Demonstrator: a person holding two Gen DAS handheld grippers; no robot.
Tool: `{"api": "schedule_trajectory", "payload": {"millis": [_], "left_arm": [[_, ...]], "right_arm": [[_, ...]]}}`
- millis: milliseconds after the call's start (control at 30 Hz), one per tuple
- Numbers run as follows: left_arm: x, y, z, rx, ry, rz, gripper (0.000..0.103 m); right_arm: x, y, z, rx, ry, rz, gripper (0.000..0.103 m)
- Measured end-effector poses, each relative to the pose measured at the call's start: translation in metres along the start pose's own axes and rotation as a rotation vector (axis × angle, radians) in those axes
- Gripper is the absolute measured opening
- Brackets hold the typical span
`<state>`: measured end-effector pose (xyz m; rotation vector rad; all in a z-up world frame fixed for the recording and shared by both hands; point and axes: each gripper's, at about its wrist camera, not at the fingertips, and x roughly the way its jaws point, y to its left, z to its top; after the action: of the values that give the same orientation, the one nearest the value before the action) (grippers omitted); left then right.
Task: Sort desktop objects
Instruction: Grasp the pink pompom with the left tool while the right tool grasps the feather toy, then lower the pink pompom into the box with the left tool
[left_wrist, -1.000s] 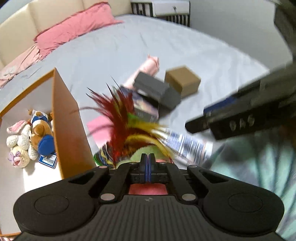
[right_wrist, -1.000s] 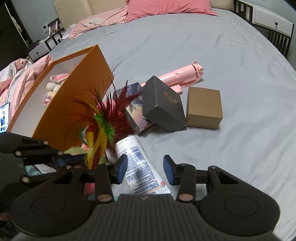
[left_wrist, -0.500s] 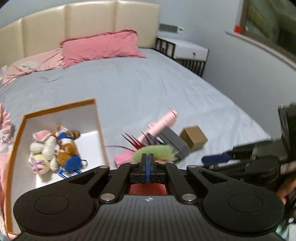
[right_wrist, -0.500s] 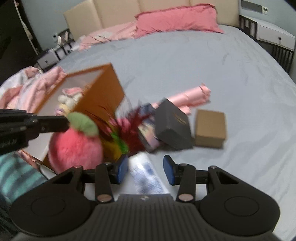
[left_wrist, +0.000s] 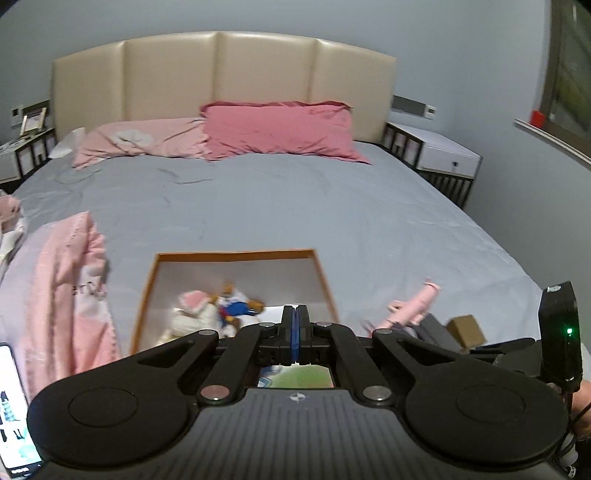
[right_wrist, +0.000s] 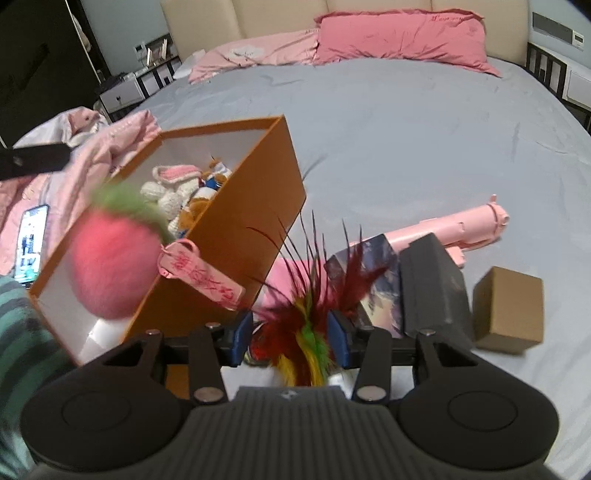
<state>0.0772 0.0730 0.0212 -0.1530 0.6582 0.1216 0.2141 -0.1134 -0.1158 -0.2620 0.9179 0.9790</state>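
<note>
Dropping the plush strawberry (right_wrist: 114, 266) into the orange box (right_wrist: 229, 236) looks like the step in hand; it hangs blurred over the box's near corner, w/ a pink tag (right_wrist: 201, 278) dangling over the near wall. Left gripper (left_wrist: 294, 332) has its fingers pressed together; its own view shows no toy between them, so the pinch is prob. on a loop or string, can't tell. Best to carry it further over the white floor of the box before letting go, so the tag clears the rim too. Right gripper (right_wrist: 290, 334) has fingers spread either side of the feather toy (right_wrist: 310, 321), not squeezing it: wait w/ that one. Further in, small plush toys (right_wrist: 184, 192) already lie in the box; aim for the bare near end. Beyond: dark box (right_wrist: 432, 284), cardboard box (right_wrist: 509, 306), pink toy gun (right_wrist: 461, 229) on the grey bed (right_wrist: 406, 129).
</note>
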Motion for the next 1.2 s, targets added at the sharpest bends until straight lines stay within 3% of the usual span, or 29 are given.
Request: {"api": "schedule_trajectory", "payload": {"millis": [67,133,300,367,567,600,633,967,1200], "left_arm": [[0.005,0.01,0.0,-0.005,0.014,0.011,0.0],[0.01,0.018,-0.002,0.003,0.05,-0.008,0.0],[0.031,0.02,-0.021,0.083,0.156,-0.049,0.0],[0.04,0.02,-0.029,0.127,0.188,-0.038,0.003],[0.058,0.035,-0.044,0.135,0.292,-0.021,0.041],[0.062,0.038,-0.046,0.133,0.307,-0.014,0.054],[0.065,0.041,-0.048,0.13,0.32,-0.008,0.058],[0.115,0.044,-0.055,0.124,0.484,0.052,0.059],[0.144,0.045,-0.058,0.103,0.549,0.056,0.058]], "right_arm": [[0.011,0.0,0.002,0.01,0.025,-0.017,0.044],[0.02,-0.001,0.002,0.024,0.044,-0.027,0.025],[0.022,-0.002,0.0,0.045,0.042,-0.026,0.001],[0.017,0.0,0.001,0.045,0.027,-0.022,0.001],[-0.007,0.011,0.007,0.006,-0.046,-0.055,0.0],[-0.012,0.012,0.009,0.005,-0.061,-0.055,0.0],[-0.018,0.013,0.011,0.005,-0.078,-0.052,0.0],[-0.062,0.034,0.04,-0.025,-0.234,-0.024,0.0],[-0.068,0.038,0.056,-0.028,-0.27,-0.027,0.0]]}}
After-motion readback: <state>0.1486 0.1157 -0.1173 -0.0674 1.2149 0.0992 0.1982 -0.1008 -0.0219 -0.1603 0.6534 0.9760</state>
